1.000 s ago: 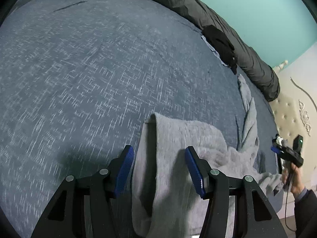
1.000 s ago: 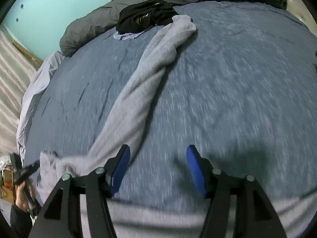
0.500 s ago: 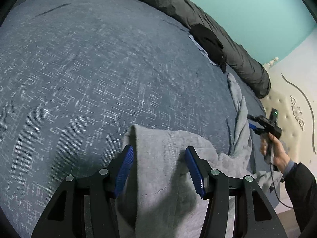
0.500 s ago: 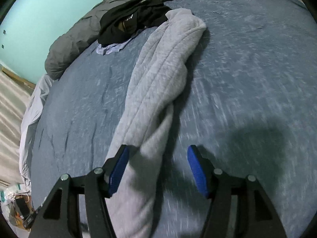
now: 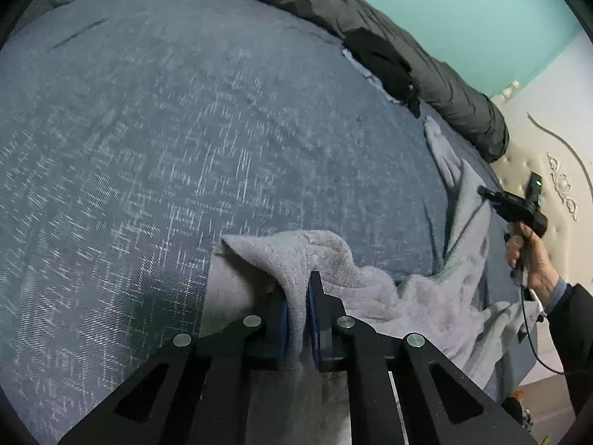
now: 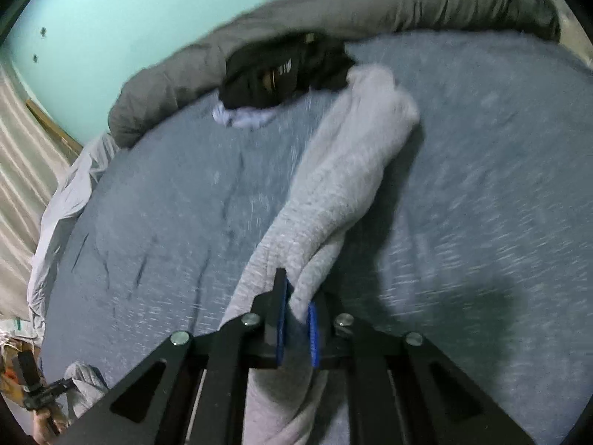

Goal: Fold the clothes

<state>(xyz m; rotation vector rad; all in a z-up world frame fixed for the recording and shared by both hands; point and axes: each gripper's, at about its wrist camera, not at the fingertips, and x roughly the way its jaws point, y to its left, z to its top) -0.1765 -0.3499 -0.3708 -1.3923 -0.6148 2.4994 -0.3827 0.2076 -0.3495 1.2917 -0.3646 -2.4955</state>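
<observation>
On the blue bed (image 5: 155, 141), both the left gripper (image 5: 296, 319) and right gripper (image 6: 296, 319), open a moment ago, have clamped their fingers on the rumpled grey garment (image 6: 333, 185), readying it for spreading.

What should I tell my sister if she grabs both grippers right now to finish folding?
Left gripper: shut on one end of the grey garment.
Right gripper: shut on a bunched, twisted stretch of the same garment.
The garment lies strung out across the blue bedcover, its far end beside a black garment.
Done: both grips taken.
Left: spread it flat, then make every fold; no fold is made yet.
</observation>
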